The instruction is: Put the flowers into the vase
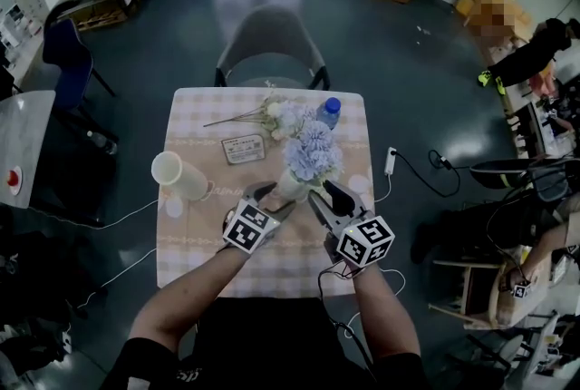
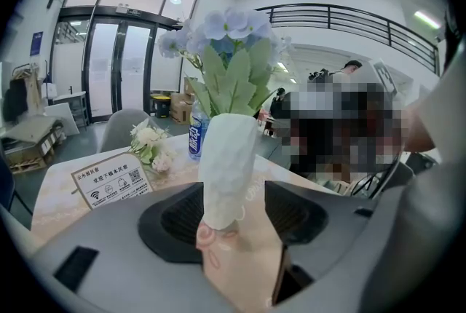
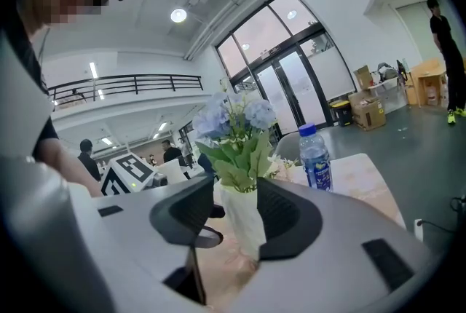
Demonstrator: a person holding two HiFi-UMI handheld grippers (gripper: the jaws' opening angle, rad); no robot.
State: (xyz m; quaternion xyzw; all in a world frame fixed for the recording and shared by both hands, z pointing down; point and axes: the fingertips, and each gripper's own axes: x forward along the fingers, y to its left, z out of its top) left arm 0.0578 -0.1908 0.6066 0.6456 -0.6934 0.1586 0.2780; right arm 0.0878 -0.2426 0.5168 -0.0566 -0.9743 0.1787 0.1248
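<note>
Presently, paper cup [image 1: 177, 177]: lies on its side on the checked table [image 1: 208, 243], well out to the left of the left gripper's jaws.
Sign card [image 1: 243, 149]: flat on the cloth, just beyond the left fingertips.
Left gripper [image 1: 267, 198]: jaws stand wide, one on each side of the foot of the vase [image 2: 227, 159]. Cloth shows between the vase and one pad, so no clamp is made out.
White flowers [image 1: 272, 110]: loose on the table, thin stems trailing left, past the vase from both sets of fingers. Not in the vase.
Blue hydrangea bunch [image 1: 311, 148]: upright in the vase, above and between the two grippers.
Water bottle [image 1: 330, 112]: upright beyond the vase, further from the right fingers than the vase is.
Right gripper [image 1: 328, 198]: jaws wide. The vase stands between them, close to one pad, with a gap at the other.
Step in hand (judged): vase bracketed and steadied; first bunch placed, second pending.
Next move (judged): one gripper backs clear without tipping the vase, reaches past it and closes narrow on the thin white stems.
</note>
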